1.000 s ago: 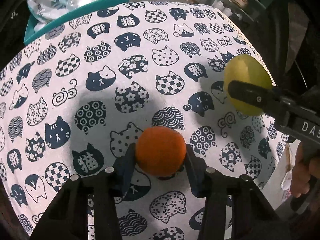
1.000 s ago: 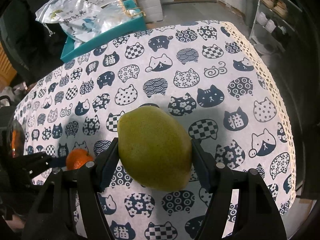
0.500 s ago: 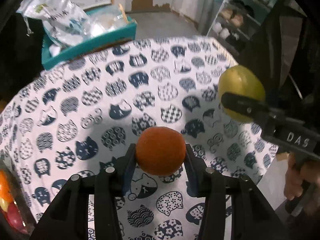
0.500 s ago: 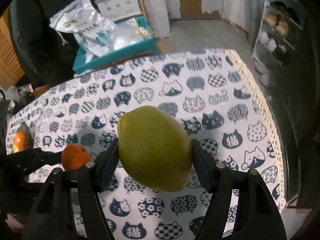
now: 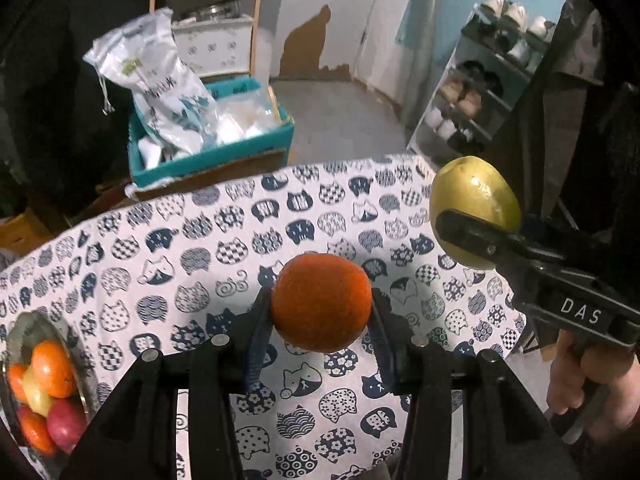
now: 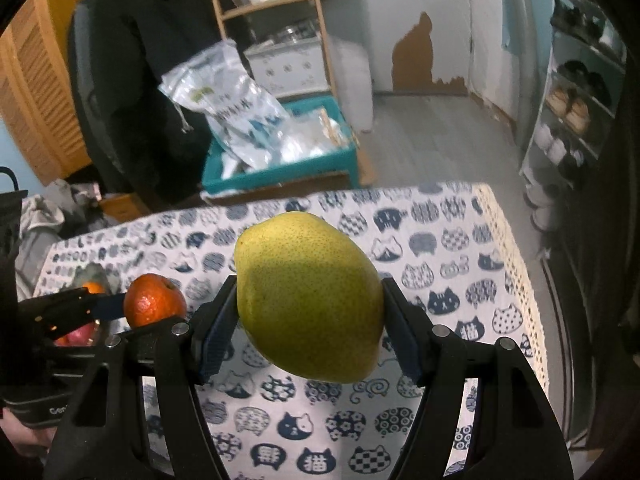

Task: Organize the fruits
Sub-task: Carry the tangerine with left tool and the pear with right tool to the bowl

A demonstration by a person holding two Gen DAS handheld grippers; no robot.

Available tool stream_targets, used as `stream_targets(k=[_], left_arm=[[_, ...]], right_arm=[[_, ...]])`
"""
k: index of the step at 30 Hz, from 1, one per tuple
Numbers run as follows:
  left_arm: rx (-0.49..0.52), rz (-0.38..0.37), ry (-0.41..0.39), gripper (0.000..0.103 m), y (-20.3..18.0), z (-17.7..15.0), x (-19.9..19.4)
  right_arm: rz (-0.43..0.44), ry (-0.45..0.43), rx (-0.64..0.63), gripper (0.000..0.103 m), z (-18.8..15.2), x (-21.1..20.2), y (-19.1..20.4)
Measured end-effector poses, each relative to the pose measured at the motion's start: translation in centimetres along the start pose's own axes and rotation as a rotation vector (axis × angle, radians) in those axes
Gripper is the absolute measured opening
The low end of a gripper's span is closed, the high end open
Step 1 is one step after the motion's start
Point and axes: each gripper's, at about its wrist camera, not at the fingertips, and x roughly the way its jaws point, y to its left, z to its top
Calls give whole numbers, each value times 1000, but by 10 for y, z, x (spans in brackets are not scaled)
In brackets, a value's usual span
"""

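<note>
My left gripper (image 5: 320, 312) is shut on an orange (image 5: 320, 302) and holds it above the cat-print tablecloth (image 5: 200, 264). My right gripper (image 6: 308, 308) is shut on a green pear (image 6: 308, 300), also held in the air. In the left wrist view the pear (image 5: 474, 204) and right gripper show at the right. In the right wrist view the orange (image 6: 154, 300) shows at the left. A glass bowl (image 5: 16, 332) with oranges, a red fruit and a yellow one sits at the table's left edge; it also shows in the right wrist view (image 6: 90, 276).
A teal crate (image 5: 212, 160) with plastic bags stands behind the table's far edge. A shoe rack (image 5: 480, 92) is at the right. A wooden shelf (image 6: 272, 20) stands at the back. The tablecloth's lace edge (image 6: 520, 264) marks the table's right side.
Both grippers have risen and tilted up with their fruits. The table looks farther away, and the fruit bowl has come into view at the left.
</note>
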Motion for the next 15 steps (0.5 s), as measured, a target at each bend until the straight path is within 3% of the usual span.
stream_targets(k=[15], left_arm=[[-22,-14,-100,47,18,-3,-62]], right_arm=[[50,-98,-65,69,19,-42,44]])
